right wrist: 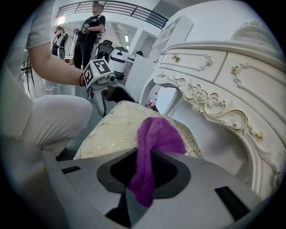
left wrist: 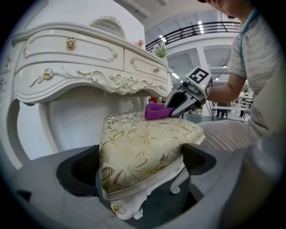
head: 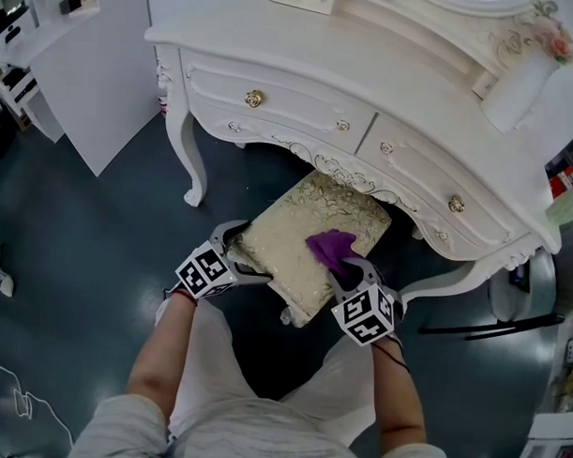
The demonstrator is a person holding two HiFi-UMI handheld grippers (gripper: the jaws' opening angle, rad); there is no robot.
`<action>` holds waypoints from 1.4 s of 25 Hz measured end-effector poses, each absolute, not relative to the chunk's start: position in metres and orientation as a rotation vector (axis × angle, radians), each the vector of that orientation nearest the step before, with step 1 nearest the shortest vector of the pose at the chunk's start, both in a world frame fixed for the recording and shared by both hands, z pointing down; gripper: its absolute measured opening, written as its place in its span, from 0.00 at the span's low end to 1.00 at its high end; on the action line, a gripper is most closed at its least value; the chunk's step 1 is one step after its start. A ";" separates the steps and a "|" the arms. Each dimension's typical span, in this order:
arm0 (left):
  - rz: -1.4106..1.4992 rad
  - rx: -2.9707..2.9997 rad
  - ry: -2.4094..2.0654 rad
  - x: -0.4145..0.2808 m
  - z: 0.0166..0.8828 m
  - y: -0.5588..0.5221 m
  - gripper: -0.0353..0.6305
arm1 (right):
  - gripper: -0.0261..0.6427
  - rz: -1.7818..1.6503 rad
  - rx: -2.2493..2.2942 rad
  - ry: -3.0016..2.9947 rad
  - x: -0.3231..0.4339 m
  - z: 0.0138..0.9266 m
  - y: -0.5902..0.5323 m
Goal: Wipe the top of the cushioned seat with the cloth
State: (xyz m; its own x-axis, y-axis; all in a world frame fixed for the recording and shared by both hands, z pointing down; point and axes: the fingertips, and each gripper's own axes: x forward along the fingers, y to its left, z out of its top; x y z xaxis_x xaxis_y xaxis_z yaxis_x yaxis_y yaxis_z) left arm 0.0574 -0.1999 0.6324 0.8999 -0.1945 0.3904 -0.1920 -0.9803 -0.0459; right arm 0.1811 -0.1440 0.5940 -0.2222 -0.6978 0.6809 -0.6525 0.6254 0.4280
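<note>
Between the two grippers, in the head view, sits the cushioned seat (head: 288,235), its far side tucked under the dressing table (head: 366,95). The left gripper (head: 241,255) is at the seat's near-left corner. The right gripper (head: 349,271) is at the opposite side, with the purple cloth (head: 329,245) lying on the top just ahead of its jaws.

Seen from the left gripper view, the jaws stand wide, one pad against each side of that corner, so they seem to steady the seat. The gold-patterned top runs away from them to the cloth at the far end.

Seen from the right gripper view, the jaws are narrow and pinch the cloth, and its free end drapes forward onto the top.

The cloth covers only a small patch by the right gripper. Nothing shows which parts are already wiped, so I judge most of the top between the grippers is left to cover. Open room lies toward the left gripper, along the seat's length. Beyond the right gripper the carved apron hangs close over the seat's far edge, so strokes there need care. A stroke should also stop short of the corner the left jaws occupy.
</note>
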 end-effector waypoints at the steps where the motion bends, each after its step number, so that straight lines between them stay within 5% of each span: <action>1: -0.629 -3.055 0.311 0.057 0.632 -0.200 0.93 | 0.17 -0.059 1.068 -1.938 0.179 0.594 -0.142; 35: -0.637 -3.052 0.300 0.057 0.634 -0.199 0.93 | 0.17 0.006 0.955 -2.065 0.114 0.597 -0.084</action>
State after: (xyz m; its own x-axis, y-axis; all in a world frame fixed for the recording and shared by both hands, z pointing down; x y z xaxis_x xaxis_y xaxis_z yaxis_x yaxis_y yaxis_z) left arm 0.0573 -0.1994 0.6338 0.8988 -0.1888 0.3956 -0.1849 -0.9816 -0.0484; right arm 0.1139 -0.0839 0.5969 -0.3575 -0.6260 0.6931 -0.6298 0.7096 0.3161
